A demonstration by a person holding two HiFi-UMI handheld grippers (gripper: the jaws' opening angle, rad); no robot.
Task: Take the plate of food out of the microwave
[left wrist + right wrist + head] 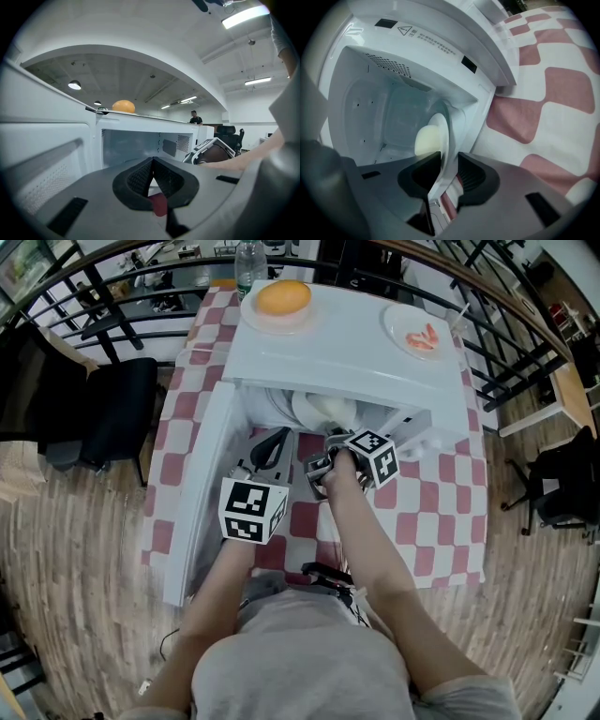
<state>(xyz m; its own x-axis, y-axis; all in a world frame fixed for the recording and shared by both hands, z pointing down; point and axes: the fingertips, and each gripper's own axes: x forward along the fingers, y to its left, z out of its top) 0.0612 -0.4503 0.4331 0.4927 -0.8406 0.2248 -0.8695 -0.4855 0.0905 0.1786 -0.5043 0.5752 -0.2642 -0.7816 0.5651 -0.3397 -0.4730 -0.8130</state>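
The white microwave stands on a red-and-white checked table with its door swung open to the left. Inside lies a white plate with a pale round piece of food. My right gripper is at the cavity mouth. The plate's rim runs between the fingers of my right gripper, against the left pad, with a small gap still showing at the right pad. My left gripper hangs lower in front of the open door. My left gripper is shut and empty, facing the cavity.
On the microwave's top sit a plate with an orange round food and a plate with reddish food. A bottle stands behind. A black chair is at the left, another at the right, with railings beyond.
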